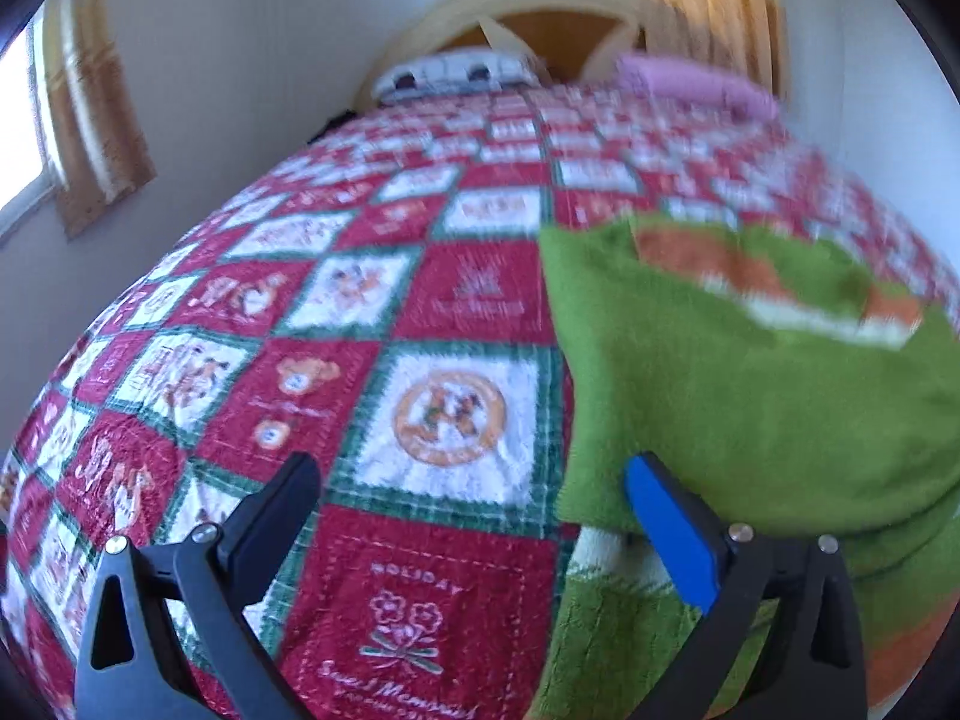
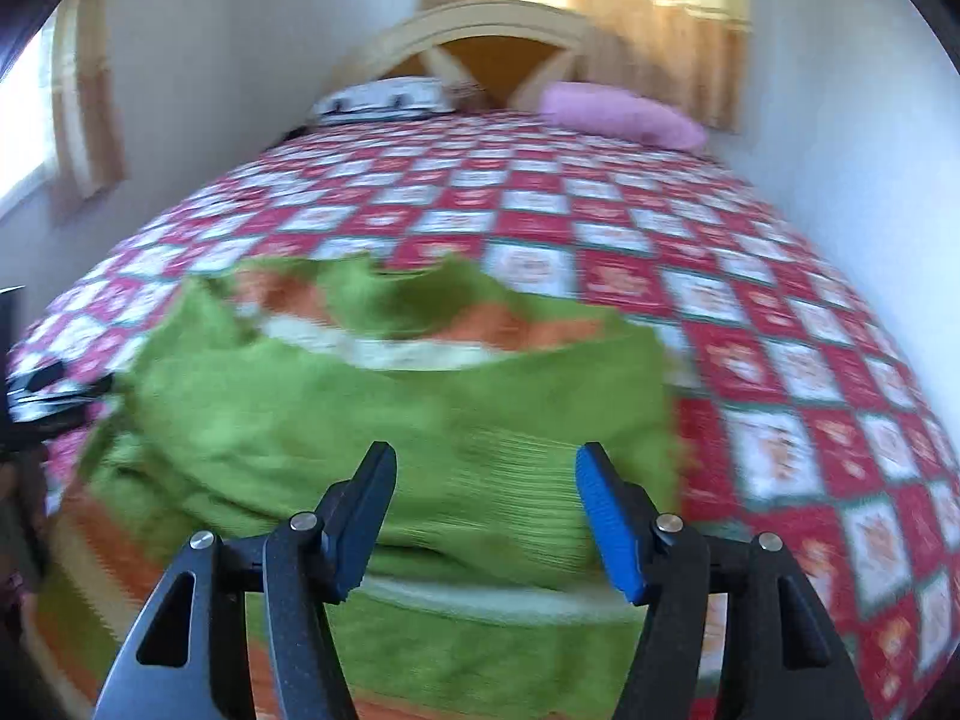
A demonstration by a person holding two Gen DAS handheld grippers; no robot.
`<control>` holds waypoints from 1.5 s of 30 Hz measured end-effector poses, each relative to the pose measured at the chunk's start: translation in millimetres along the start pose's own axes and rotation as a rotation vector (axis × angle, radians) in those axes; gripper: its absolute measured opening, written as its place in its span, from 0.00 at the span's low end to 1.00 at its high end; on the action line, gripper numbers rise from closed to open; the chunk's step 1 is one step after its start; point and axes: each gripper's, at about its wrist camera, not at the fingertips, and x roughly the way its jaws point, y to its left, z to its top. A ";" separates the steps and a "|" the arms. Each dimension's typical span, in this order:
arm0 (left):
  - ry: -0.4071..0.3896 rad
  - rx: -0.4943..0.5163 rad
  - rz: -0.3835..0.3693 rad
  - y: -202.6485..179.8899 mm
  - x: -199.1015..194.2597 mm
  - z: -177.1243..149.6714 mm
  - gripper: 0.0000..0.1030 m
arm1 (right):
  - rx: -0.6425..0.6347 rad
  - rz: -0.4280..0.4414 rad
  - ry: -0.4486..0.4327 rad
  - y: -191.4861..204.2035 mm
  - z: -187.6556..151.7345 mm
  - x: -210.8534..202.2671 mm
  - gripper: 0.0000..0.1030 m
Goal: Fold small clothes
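Observation:
A green knitted garment (image 1: 750,408) with orange and white stripes lies partly folded over itself on the bed, at the right of the left wrist view. In the right wrist view the garment (image 2: 360,408) fills the lower middle. My left gripper (image 1: 474,468) stands wide open over the quilt, and its blue-padded finger (image 1: 666,528) is at the garment's left edge. My right gripper (image 2: 487,456) is open just above the folded green cloth; its pads are apart and press on nothing. Both views are blurred.
A red, white and green patchwork quilt (image 2: 780,360) covers the bed. A pink pillow (image 2: 624,114) and a white patterned pillow (image 2: 384,97) lie by the arched headboard (image 2: 480,24). Walls run along both sides of the bed. A dark object (image 2: 36,384) shows at the left edge.

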 end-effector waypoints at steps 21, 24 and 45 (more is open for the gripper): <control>0.009 -0.003 -0.060 4.1 -2.9 -8.3 1.00 | 0.043 -0.043 0.059 0.6 -35.5 25.4 0.52; -0.008 0.022 -0.037 -0.4 -8.6 -7.9 1.00 | 0.050 -0.032 0.056 -0.5 -34.5 23.7 0.53; -0.041 0.053 -0.142 -10.8 -66.8 -33.1 1.00 | 0.028 0.017 0.050 23.2 -54.2 -32.5 0.62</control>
